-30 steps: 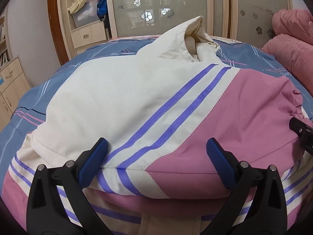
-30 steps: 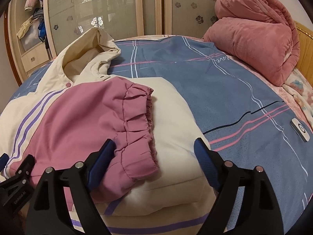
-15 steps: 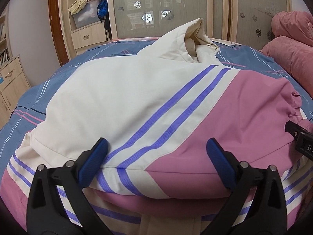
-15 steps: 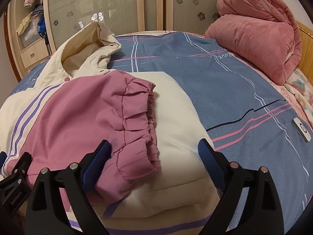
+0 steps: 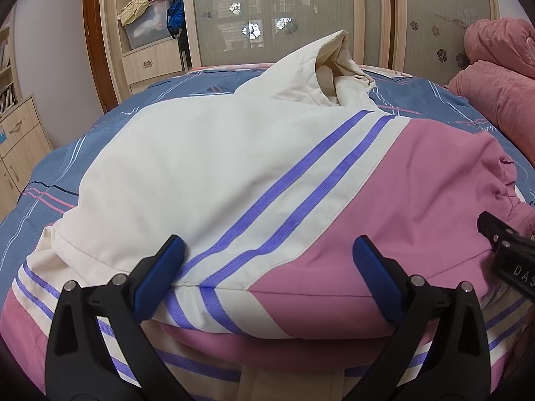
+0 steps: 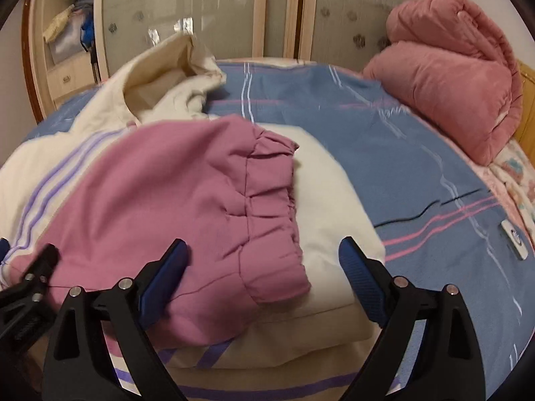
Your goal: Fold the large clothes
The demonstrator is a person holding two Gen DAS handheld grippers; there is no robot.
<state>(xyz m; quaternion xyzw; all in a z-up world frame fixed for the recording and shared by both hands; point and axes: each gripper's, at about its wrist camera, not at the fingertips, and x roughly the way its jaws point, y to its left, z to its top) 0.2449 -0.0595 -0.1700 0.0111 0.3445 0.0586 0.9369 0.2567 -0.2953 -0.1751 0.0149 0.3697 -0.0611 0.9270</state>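
Lying folded on bed (image 6: 384, 153), jacket (image 5: 234, 167), left tool (image 5: 267, 277) wide, right tool (image 6: 264, 267) wide

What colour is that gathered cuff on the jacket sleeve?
The cuff is pink, like the rest of the sleeve. The right wrist view shows it best.

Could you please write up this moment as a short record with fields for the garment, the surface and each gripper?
garment: jacket, cream and pink with purple stripes, partly folded, pink sleeve laid across it
surface: bed with blue striped sheet
left gripper: open, fingers straddling the folded edge
right gripper: open, sleeve cuff between the fingers, ungripped
background: rolled pink quilt, wardrobe
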